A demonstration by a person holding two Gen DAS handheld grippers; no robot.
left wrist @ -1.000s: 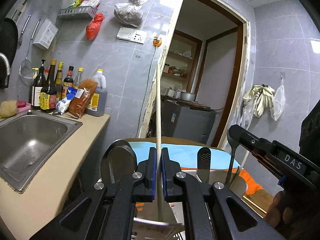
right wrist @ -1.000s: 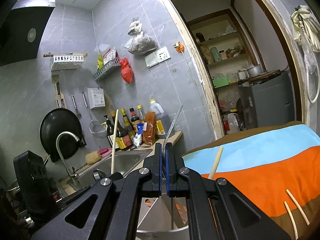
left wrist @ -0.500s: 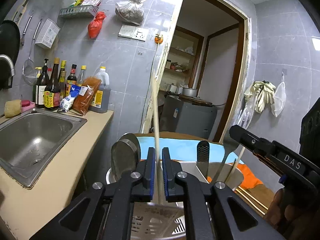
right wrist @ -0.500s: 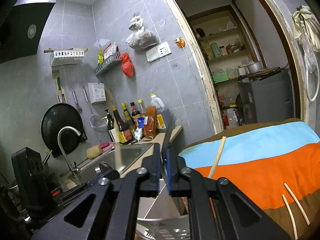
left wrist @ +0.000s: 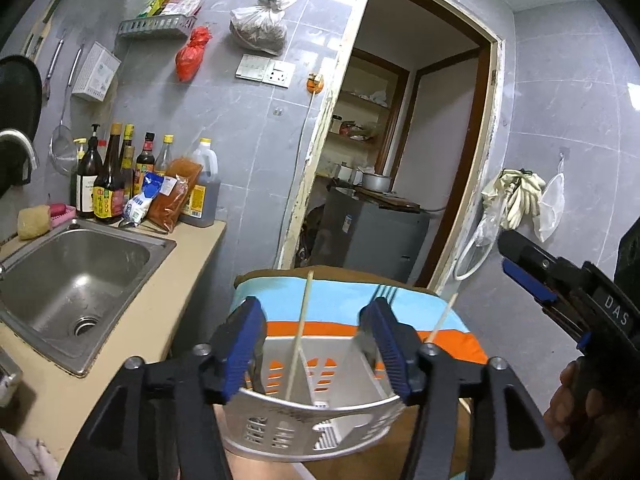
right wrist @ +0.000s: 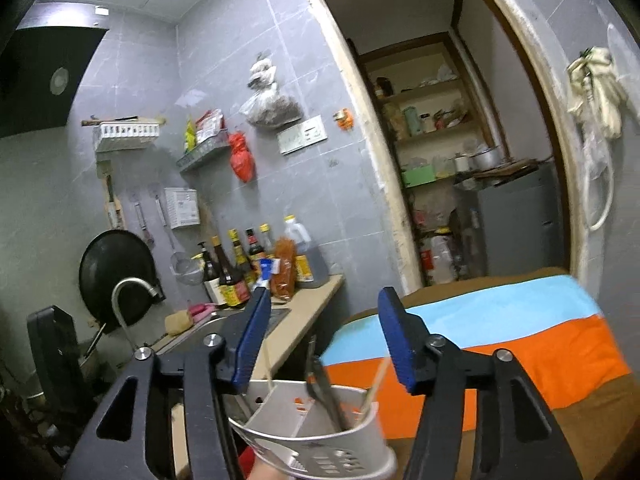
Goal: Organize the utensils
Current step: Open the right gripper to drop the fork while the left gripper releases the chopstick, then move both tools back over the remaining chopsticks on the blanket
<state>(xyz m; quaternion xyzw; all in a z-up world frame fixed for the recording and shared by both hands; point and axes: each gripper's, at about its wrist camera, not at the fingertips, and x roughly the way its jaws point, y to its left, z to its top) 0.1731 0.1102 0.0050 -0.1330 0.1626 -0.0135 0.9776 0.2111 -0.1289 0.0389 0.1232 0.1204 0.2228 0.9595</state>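
Observation:
A grey slotted utensil holder (left wrist: 308, 428) stands below both grippers; it also shows in the right wrist view (right wrist: 320, 448). My left gripper (left wrist: 316, 340) is open and empty above it. A wooden chopstick (left wrist: 299, 332) stands loose in the holder between the left jaws, and a second chopstick (left wrist: 442, 316) leans at its right side. My right gripper (right wrist: 324, 340) is open and empty over the holder. A metal utensil (right wrist: 322, 392) and a chopstick (right wrist: 374, 386) stand in the holder below it. The right gripper also shows at the right edge of the left wrist view (left wrist: 560, 300).
A striped blue, orange and brown cloth (right wrist: 500, 340) covers the surface behind the holder. A steel sink (left wrist: 68, 280) and beige counter (left wrist: 180, 256) with bottles (left wrist: 108, 184) lie left. A doorway (left wrist: 400, 160) with a grey cabinet is behind.
Both grippers have opened. The left let go of the chopstick and the right let go of the metal utensil; both now stand in the holder. Both grippers have lifted a little.

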